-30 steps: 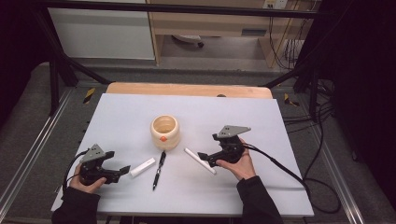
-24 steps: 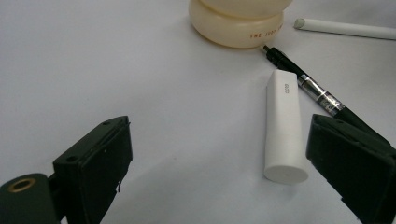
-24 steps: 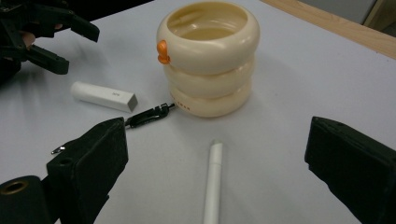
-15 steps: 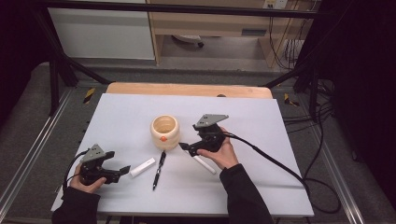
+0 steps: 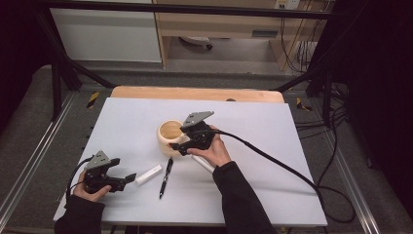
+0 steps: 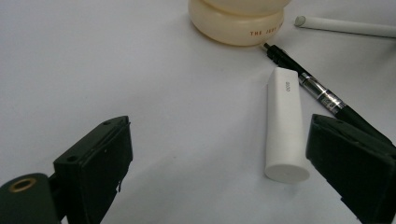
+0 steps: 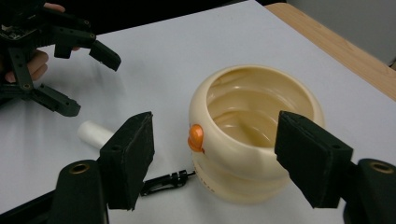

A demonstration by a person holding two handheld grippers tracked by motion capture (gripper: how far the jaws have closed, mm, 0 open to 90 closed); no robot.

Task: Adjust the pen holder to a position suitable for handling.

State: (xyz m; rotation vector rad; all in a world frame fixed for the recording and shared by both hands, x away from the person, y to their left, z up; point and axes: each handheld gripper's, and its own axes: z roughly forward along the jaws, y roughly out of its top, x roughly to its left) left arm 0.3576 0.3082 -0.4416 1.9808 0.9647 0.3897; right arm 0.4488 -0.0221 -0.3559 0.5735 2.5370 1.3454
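Cream cup (image 7: 254, 135), glossy plastic, is standing upright mid-table: ribbed, bulging body in stacked rings, open mouth, small orange knob on its side, tiny printed lettering low on the wall. The right gripper (image 5: 187, 146) is sitting right at it; in the right gripper view the cup is standing between the two matte black block-shaped pads (image 7: 128, 156), one on each flank, gaps showing on both sides, so nothing is pressing yet. Those jaws have just been closing and are standing part open around the cup. The left gripper (image 5: 127, 179) is resting low near the table's front-left, jaws spread wide with nothing in them; a smooth white cylinder (image 6: 283, 122) with a flat round end is lying just inside its right pad, apart from it. A slim black pen (image 6: 320, 93) with a clear middle section is lying just beside the cylinder, tip near the cup's base. A thin white stick (image 6: 345, 26) is lying past the cup. The table (image 5: 272, 122) is carrying a matte pale sheet over a wooden top.
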